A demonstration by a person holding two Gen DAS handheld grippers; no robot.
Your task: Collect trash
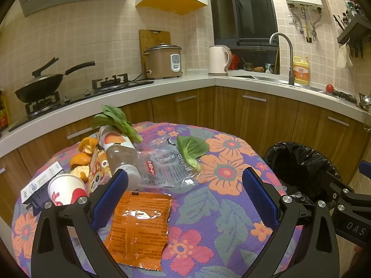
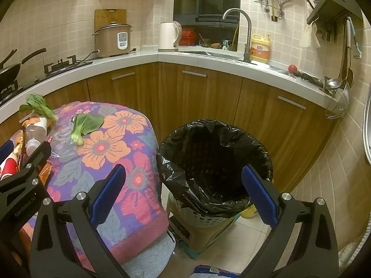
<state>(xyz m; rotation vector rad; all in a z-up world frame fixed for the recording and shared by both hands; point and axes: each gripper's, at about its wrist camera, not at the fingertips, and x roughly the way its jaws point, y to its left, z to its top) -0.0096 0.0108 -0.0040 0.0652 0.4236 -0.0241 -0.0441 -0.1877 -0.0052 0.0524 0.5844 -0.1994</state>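
Trash lies on a flowered cloth table [image 1: 227, 162]: an orange sachet [image 1: 139, 227], a clear plastic wrapper [image 1: 167, 162] with a green leaf [image 1: 191, 149] on it, a plastic bottle [image 1: 120, 155], a leafy green [image 1: 116, 120], orange peels [image 1: 84, 155], a paper cup [image 1: 66, 191] and a small box [image 1: 39, 185]. My left gripper [image 1: 185, 199] is open above the table, the sachet by its left finger. My right gripper [image 2: 183, 194] is open and empty, in front of the bin with a black bag [image 2: 215, 162], which also shows in the left wrist view [image 1: 301, 162].
Wooden cabinets [image 2: 197, 97] and a white counter with sink, kettle [image 1: 218, 60], rice cooker [image 1: 162, 61] and stove with a wok [image 1: 39, 85] curve behind the table. The bin stands on the tiled floor [image 2: 250, 243] right of the table.
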